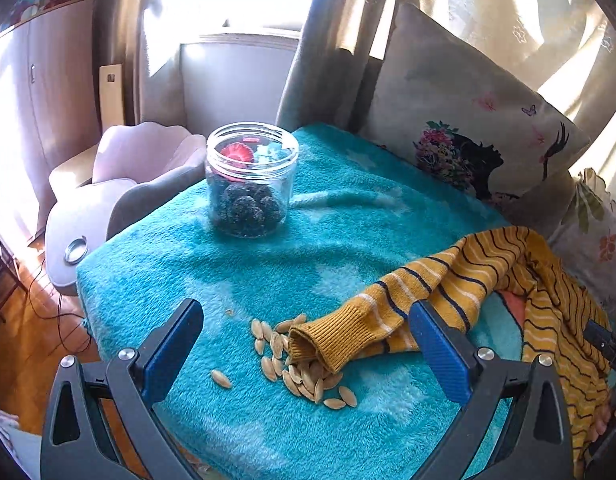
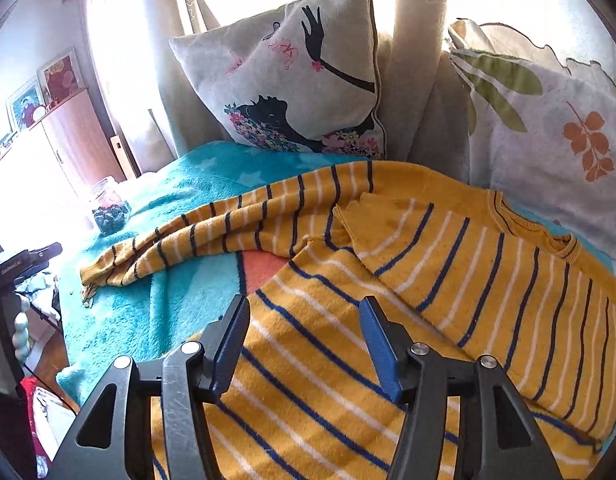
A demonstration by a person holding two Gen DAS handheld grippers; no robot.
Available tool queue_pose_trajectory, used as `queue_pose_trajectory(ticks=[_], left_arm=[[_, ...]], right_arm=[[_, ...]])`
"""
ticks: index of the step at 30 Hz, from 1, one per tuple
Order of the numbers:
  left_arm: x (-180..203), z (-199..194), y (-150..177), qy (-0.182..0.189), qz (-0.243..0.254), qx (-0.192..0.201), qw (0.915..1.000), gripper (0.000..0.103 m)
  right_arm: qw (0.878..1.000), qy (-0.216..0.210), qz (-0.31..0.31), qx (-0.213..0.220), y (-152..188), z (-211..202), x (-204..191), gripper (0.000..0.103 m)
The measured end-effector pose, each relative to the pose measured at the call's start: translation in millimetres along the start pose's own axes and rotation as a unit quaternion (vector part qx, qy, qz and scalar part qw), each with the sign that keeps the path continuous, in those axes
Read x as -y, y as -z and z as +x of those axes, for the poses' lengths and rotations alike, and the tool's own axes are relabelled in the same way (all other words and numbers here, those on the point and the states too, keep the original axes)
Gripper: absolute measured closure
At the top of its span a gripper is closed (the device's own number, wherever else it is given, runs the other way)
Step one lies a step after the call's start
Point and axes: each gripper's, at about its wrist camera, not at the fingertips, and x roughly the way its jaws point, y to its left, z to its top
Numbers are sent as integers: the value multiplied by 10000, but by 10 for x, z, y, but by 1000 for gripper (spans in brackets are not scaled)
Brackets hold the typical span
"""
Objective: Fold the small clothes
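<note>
Sweater: its lower body runs off the bottom edge of the right wrist view, partly behind the right gripper; in the left wrist view its body is cut by the right edge. Some seeds lie under the sleeve cuff, so the count cannot be told. Jar: its dark round contents are not identifiable; in the right wrist view it is small and washed out by glare. The window is overexposed. Leaf-print pillow: cut by the right edge.

Sweater on blanket — jar behind seeds.
</note>
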Motion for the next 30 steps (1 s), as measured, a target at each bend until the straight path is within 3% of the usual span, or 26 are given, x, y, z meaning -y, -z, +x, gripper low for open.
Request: queue_pose_trajectory(ticks=[4,9,10,11,12,13,14,18,23,26,30], left_arm=[[307,346,-36,103,1106,-434,9929,1],[737,649,67,63,2446,-786,9664,1],[796,693,81,20,2602,-843,9619,5],[837,736,78,2,2687,-926,9588,23],[847,789,61,22,2670,-1086,9575,60],[817,848,24,97,2504,-1318,9591,78],[760,867,-36,171,2266,-1429,9633,90],[560,762,-262,570,1547,-1423,9760,92],[461,474,-508,962,841,-1292,9834,92],[538,280,-658,1306,421,-1317,9817,92],[1002,-3,-744,1959,374,-1390,9700,92]], right_arm=[[9999,26,118,-16,94,-43,57,41],[9997,80,231,-18,164,-81,114,41],[9996,89,260,-26,178,-91,130,41],[9995,106,282,-29,192,-99,142,41],[9995,139,298,-29,205,-105,154,41],[9994,178,303,-28,221,-115,165,41],[9993,203,309,-30,236,-126,177,41],[9990,198,404,-4,297,-188,253,41],[9983,175,541,97,357,-319,338,41],[9975,125,661,238,398,-481,407,41],[9943,111,911,535,476,-797,579,41]])
